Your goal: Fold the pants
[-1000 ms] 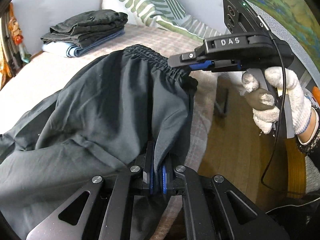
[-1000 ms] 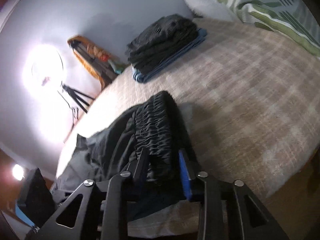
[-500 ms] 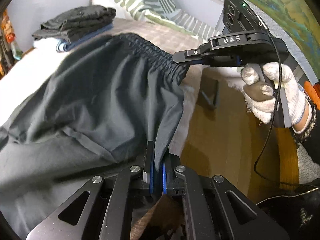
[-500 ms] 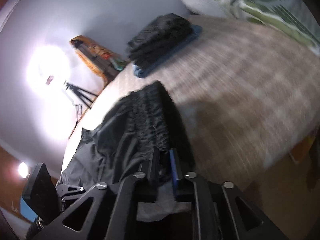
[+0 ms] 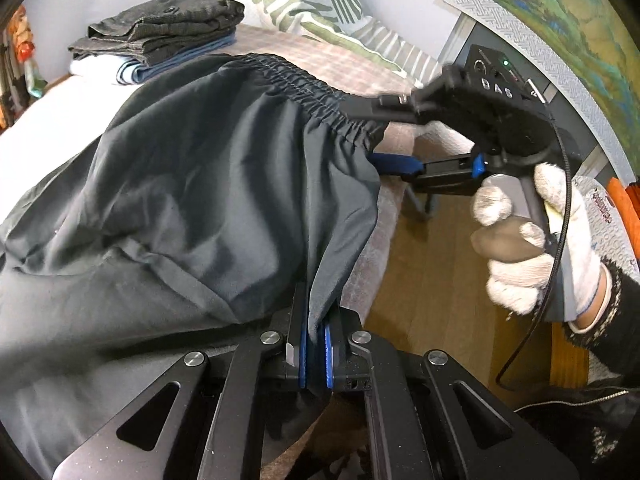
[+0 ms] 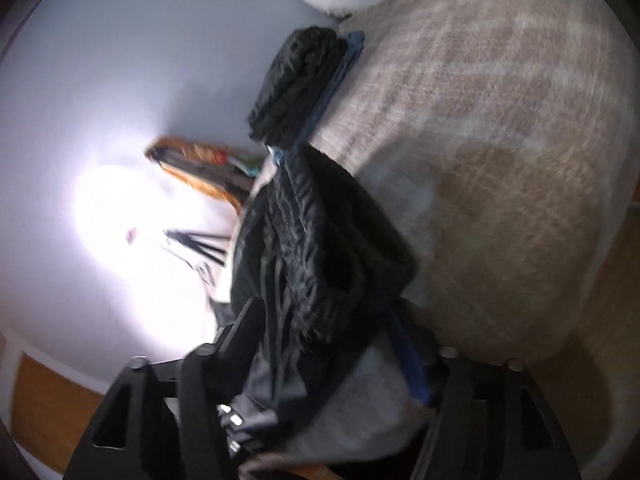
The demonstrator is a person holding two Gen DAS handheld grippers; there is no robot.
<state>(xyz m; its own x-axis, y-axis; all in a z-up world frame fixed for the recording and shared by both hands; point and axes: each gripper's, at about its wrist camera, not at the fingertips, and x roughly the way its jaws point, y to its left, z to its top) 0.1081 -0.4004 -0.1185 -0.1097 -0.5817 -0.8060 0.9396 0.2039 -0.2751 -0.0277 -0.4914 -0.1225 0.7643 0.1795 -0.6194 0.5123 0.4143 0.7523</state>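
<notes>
The pants [image 5: 192, 184] lie draped over the bed [image 6: 500, 140] edge: thin, limp, light cloth, probably slippery. The left hand-held gripper [image 5: 316, 356] pinches a side fold. The right hand-held gripper [image 5: 368, 136] is opening around the elastic waistband [image 5: 304, 84], the firmest hold.

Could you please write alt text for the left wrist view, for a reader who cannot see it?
The left tongs are shut on the side edge of dark grey pants spread over a bed. At right, a gloved hand holds the right tongs, jaws opening around the elastic waistband. Folded clothes are stacked behind.
</notes>
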